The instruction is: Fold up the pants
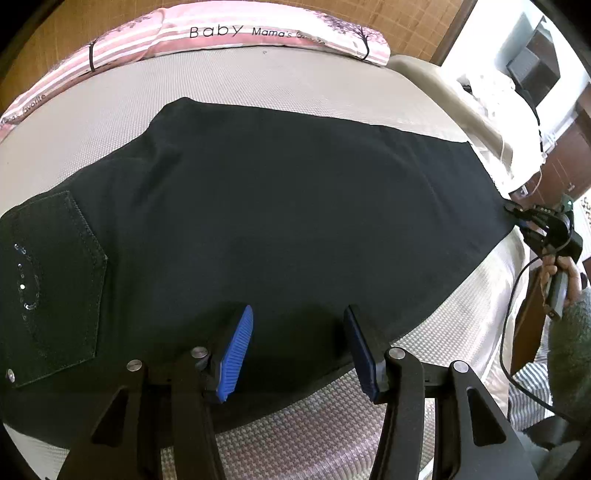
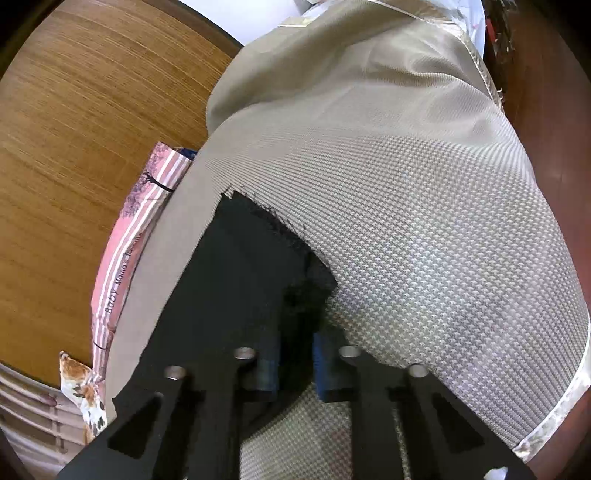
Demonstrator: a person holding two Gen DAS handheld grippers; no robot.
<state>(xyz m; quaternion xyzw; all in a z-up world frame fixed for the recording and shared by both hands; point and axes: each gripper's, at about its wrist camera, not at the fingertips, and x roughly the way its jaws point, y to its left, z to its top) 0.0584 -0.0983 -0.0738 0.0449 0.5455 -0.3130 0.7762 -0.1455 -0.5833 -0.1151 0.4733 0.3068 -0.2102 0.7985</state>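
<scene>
Pink striped pillow (image 1: 207, 33) reads "Baby Mama's", behind black pants (image 1: 280, 206).

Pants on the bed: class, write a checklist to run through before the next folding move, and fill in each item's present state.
1. Right gripper jaws closed on the pants at their hem end: ok.
2. Left gripper gripping cloth: not ok; its jaws stand open over the near edge, with nothing pinched.
3. Pants lying flat on the mat: ok, only soft wrinkles.
4. Pillow apart from the pants: ok, it lies along the far edge.
5. Every cloth layer caught in the right jaws: cannot tell.
</scene>
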